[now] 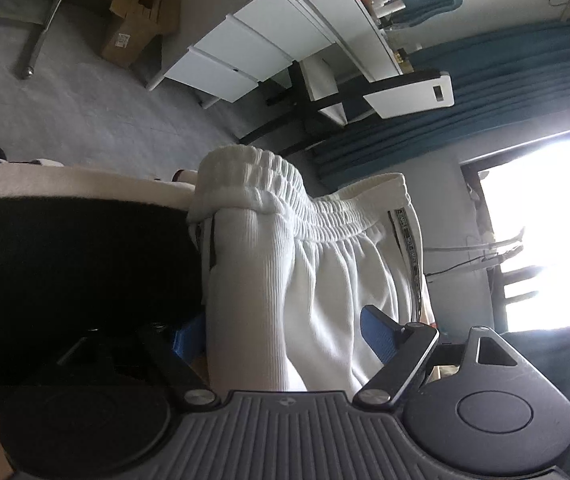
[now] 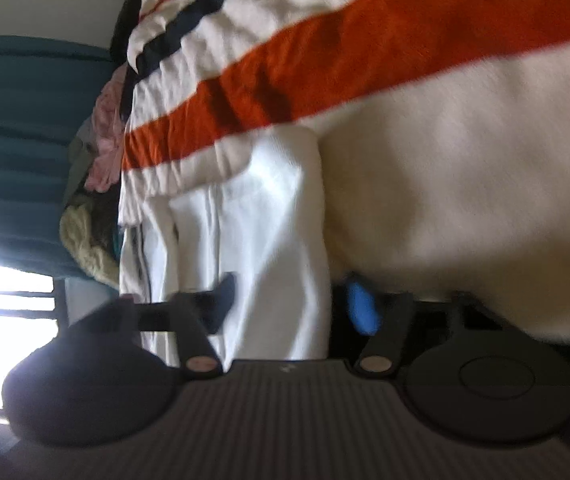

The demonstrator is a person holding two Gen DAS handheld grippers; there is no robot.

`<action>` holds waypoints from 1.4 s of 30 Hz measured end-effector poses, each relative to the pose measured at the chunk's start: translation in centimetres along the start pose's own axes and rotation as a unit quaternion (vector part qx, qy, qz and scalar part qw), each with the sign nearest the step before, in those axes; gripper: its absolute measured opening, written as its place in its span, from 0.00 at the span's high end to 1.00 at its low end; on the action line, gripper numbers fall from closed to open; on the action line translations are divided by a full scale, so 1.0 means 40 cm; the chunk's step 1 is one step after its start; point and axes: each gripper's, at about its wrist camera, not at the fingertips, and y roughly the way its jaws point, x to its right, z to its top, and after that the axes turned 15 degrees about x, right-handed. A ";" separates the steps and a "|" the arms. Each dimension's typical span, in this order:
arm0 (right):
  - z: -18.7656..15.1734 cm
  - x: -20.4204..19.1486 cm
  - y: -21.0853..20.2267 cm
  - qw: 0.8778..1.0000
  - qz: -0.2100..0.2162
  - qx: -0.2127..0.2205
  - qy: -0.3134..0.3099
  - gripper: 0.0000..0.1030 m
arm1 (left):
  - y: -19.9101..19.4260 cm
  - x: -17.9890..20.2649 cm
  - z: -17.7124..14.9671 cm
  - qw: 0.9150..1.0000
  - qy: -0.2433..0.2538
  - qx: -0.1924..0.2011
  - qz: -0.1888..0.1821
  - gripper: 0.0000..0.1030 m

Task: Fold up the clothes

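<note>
White trousers (image 1: 325, 280) with a gathered elastic waistband (image 1: 269, 184) and a printed side stripe hang in the left wrist view. My left gripper (image 1: 285, 336) is shut on a thick fold of them, a blue pad (image 1: 377, 336) pressing on each side. In the right wrist view, which is blurred, the same white cloth (image 2: 269, 240) runs between the fingers of my right gripper (image 2: 291, 304). That gripper is shut on it, over a cream bed cover (image 2: 465, 180) with orange and navy stripes. Where the cloth meets the pads is hidden.
Both views are turned sideways. A black cloth (image 1: 77, 272) lies beside the left gripper. Beyond are a grey floor, a white drawer desk (image 1: 245, 52), a cardboard box (image 1: 137, 20), blue curtains (image 1: 505, 92) and a bright window. Pink and cream clothes (image 2: 101, 152) are piled at the bed's edge.
</note>
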 end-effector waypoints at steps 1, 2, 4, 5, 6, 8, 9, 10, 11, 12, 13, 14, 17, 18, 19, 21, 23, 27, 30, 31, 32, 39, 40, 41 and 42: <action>0.004 -0.004 0.011 1.000 0.005 0.008 -0.004 0.68 | 0.004 -0.002 0.002 1.000 -0.003 0.001 -0.002 0.27; 0.008 -0.009 0.022 1.000 0.010 0.015 -0.009 0.75 | 0.009 -0.003 0.004 1.000 -0.006 0.001 -0.004 0.32; 0.018 -0.016 0.034 0.999 0.031 0.019 -0.010 0.80 | 0.014 -0.005 0.006 1.000 -0.009 0.004 -0.008 0.44; 0.019 -0.021 0.029 0.999 0.042 0.023 -0.009 0.88 | 0.013 -0.003 0.004 1.000 -0.006 0.007 -0.011 0.51; 0.019 -0.025 0.024 0.998 0.054 0.027 -0.008 0.93 | 0.009 -0.002 0.002 1.000 -0.005 0.011 -0.013 0.53; 0.017 -0.049 -0.004 0.995 0.080 0.046 -0.022 0.94 | -0.004 -0.001 0.000 1.000 -0.006 0.014 -0.015 0.53; 0.017 -0.065 -0.021 0.993 0.094 0.061 -0.035 0.94 | -0.008 -0.002 -0.001 1.000 -0.006 0.012 -0.014 0.53; 0.016 -0.079 -0.035 0.991 0.107 0.069 -0.048 0.94 | -0.013 -0.003 -0.002 1.000 -0.007 0.010 -0.013 0.53; 0.014 -0.093 -0.048 0.988 0.120 0.077 -0.061 0.94 | -0.014 -0.004 -0.004 1.000 -0.004 0.004 -0.007 0.53; 0.013 -0.106 -0.061 0.985 0.133 0.085 -0.074 0.94 | -0.012 -0.007 -0.008 1.000 0.000 -0.005 0.003 0.52; 0.013 -0.110 -0.062 0.984 0.135 0.086 -0.078 0.94 | -0.010 -0.011 -0.011 1.000 0.003 -0.017 0.014 0.52; 0.013 -0.112 -0.062 0.984 0.134 0.085 -0.082 0.94 | -0.003 -0.015 -0.017 0.999 0.004 -0.033 0.023 0.52; 0.019 -0.097 -0.051 0.988 0.115 0.075 -0.077 0.94 | 0.007 -0.013 -0.033 0.998 0.017 -0.056 0.027 0.50; 0.021 -0.088 -0.043 0.990 0.103 0.070 -0.073 0.94 | 0.007 -0.008 -0.036 0.998 0.024 -0.060 0.025 0.49; 0.023 -0.078 -0.036 0.992 0.090 0.065 -0.068 0.94 | 0.008 -0.005 -0.040 0.997 0.030 -0.065 0.023 0.47; 0.028 -0.065 -0.025 0.994 0.074 0.058 -0.062 0.94 | 0.011 -0.003 -0.049 0.996 0.028 -0.078 0.017 0.46; 0.029 -0.053 -0.021 0.995 0.066 0.052 -0.055 0.94 | 0.011 -0.007 -0.057 0.996 0.016 -0.087 0.013 0.47; 0.024 -0.050 -0.028 0.995 0.068 0.052 -0.056 0.94 | 0.010 -0.015 -0.062 0.996 0.000 -0.089 0.016 0.59; 0.024 -0.051 -0.032 0.994 0.074 0.055 -0.057 0.94 | 0.010 -0.016 -0.064 0.996 -0.002 -0.084 0.020 0.67; 0.025 -0.052 -0.033 0.994 0.075 0.056 -0.056 0.94 | 0.009 -0.016 -0.064 0.996 -0.001 -0.083 0.021 0.68; 0.025 -0.051 -0.034 0.994 0.077 0.056 -0.054 0.94 | 0.009 -0.015 -0.065 0.996 0.000 -0.082 0.021 0.71; 0.028 -0.054 -0.053 0.992 0.088 0.066 -0.055 0.94 | 0.017 0.006 -0.067 0.997 0.015 -0.075 0.014 0.82; 0.029 -0.055 -0.057 0.992 0.091 0.069 -0.055 0.94 | 0.014 0.010 -0.068 0.997 0.016 -0.071 0.011 0.84; 0.030 -0.056 -0.061 0.992 0.093 0.071 -0.055 0.94 | 0.009 0.013 -0.068 0.998 0.016 -0.067 0.008 0.85; 0.030 -0.057 -0.066 0.991 0.096 0.073 -0.054 0.94 | 0.004 0.017 -0.069 0.998 0.016 -0.062 0.004 0.86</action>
